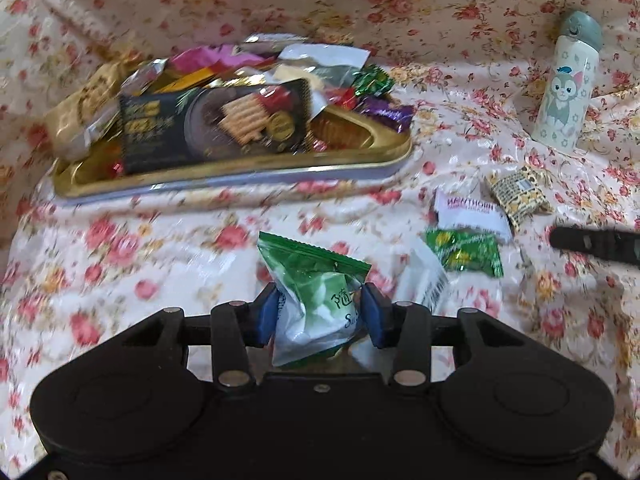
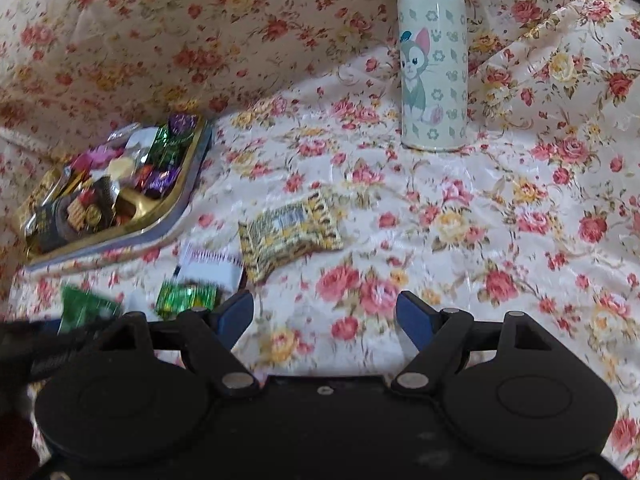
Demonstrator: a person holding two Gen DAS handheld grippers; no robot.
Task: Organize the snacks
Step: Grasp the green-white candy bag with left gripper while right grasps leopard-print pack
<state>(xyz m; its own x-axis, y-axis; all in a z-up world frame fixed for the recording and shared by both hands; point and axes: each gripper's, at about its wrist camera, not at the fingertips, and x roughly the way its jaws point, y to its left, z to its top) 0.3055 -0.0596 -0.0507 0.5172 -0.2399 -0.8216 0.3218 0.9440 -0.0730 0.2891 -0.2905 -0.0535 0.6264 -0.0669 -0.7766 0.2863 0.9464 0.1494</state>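
Note:
My left gripper is shut on a green and white snack packet; both blue pads pinch its crumpled middle. Beyond it a gold tray holds a dark biscuit box and several wrapped sweets. Loose on the floral cloth to the right lie a white packet, a yellow patterned packet and a green candy packet. My right gripper stands open over bare cloth with nothing between its fingers. The yellow patterned packet lies just ahead of it and slightly left, and the tray is far left.
A white bottle with a cartoon cat and a grey-green lid stands upright at the back right. The floral cloth covers the surface and rises as a backdrop behind the tray. A flat white wrapper lies right of the left gripper.

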